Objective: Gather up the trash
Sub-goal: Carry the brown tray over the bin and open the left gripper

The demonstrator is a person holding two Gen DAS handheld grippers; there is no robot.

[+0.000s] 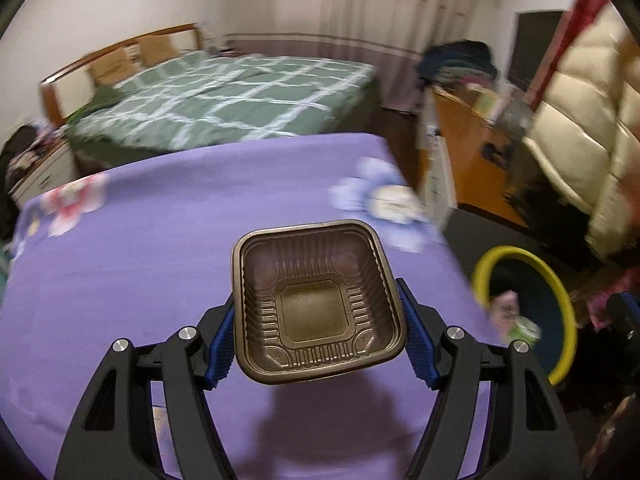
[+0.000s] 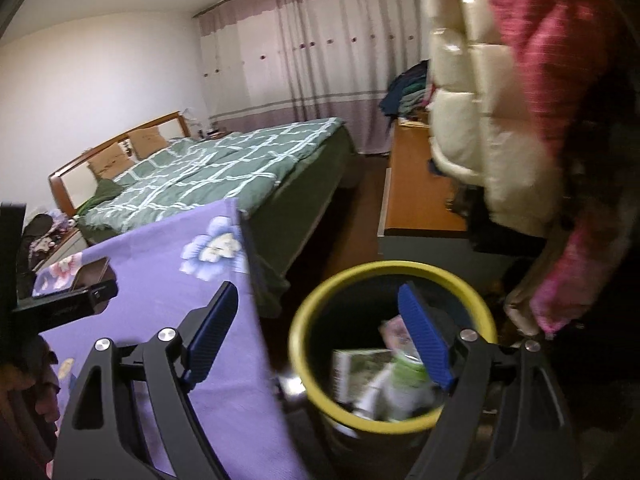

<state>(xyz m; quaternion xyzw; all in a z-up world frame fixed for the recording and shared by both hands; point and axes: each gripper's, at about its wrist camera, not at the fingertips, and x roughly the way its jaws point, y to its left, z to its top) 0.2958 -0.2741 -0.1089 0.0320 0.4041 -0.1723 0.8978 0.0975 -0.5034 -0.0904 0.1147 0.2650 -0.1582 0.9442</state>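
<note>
My left gripper (image 1: 318,312) is shut on a brown ribbed plastic tray (image 1: 316,304) and holds it above the purple flowered tablecloth (image 1: 140,264). A dark bin with a yellow rim (image 1: 560,292) stands off the table's right edge. In the right wrist view my right gripper (image 2: 320,300) is open and empty, hovering over the yellow-rimmed bin (image 2: 316,312). Cartons and wrappers (image 2: 384,376) lie inside the bin. The left gripper with the tray (image 2: 90,274) shows at the far left, over the tablecloth (image 2: 168,280).
A bed with a green checked cover (image 1: 224,100) lies behind the table. An orange-topped cabinet (image 2: 420,188) stands by the curtain. A cream puffer jacket (image 2: 480,128) and a pink garment (image 2: 560,80) hang at the right, close to the bin.
</note>
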